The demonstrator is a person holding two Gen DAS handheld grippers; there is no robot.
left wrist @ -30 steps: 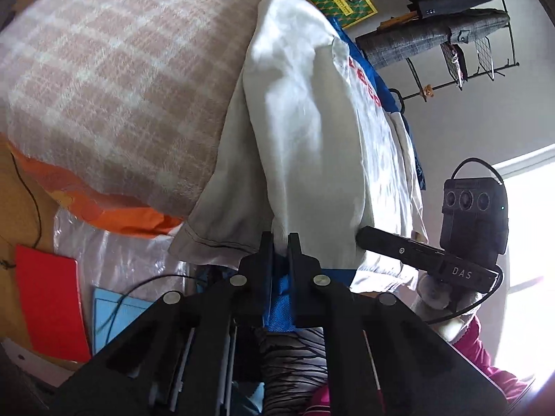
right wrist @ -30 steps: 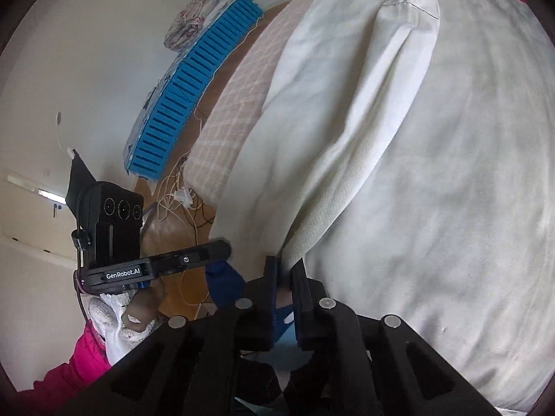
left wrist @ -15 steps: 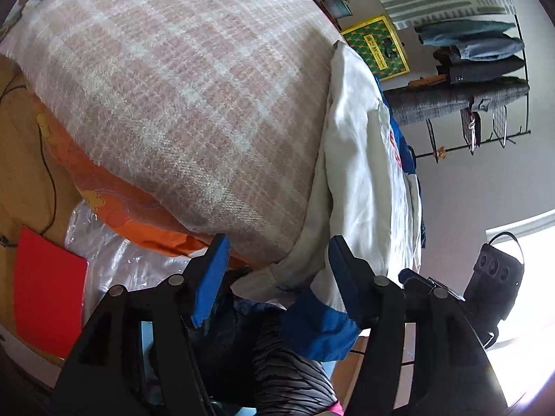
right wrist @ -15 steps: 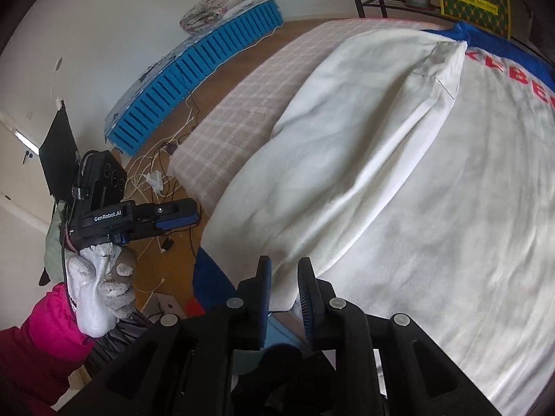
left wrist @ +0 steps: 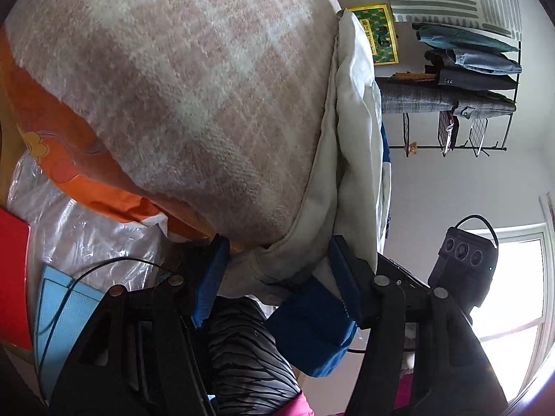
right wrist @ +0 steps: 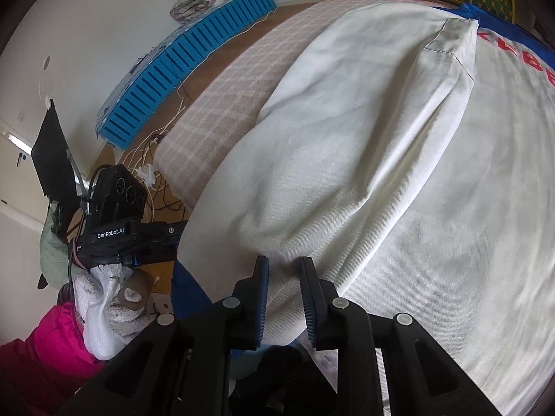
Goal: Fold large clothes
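A large white garment with blue trim and red letters lies spread on a bed under a pink plaid blanket. One sleeve is folded in over its body. In the left wrist view the garment hangs over the bed's near edge, and its blue cuff dangles below. My left gripper stands open wide around that hanging hem, its pads clear of the cloth. My right gripper is open a little, with the folded edge lying loose between its fingers.
A clothes rack stands against the far wall beside a yellow picture. An orange sheet, clear plastic and a red folder lie left of the bed. A blue slatted panel and cables are on the floor.
Both grippers were shut on the garment's near edge and have opened, letting it go. My left gripper has sunk toward the bed's edge and rolled.
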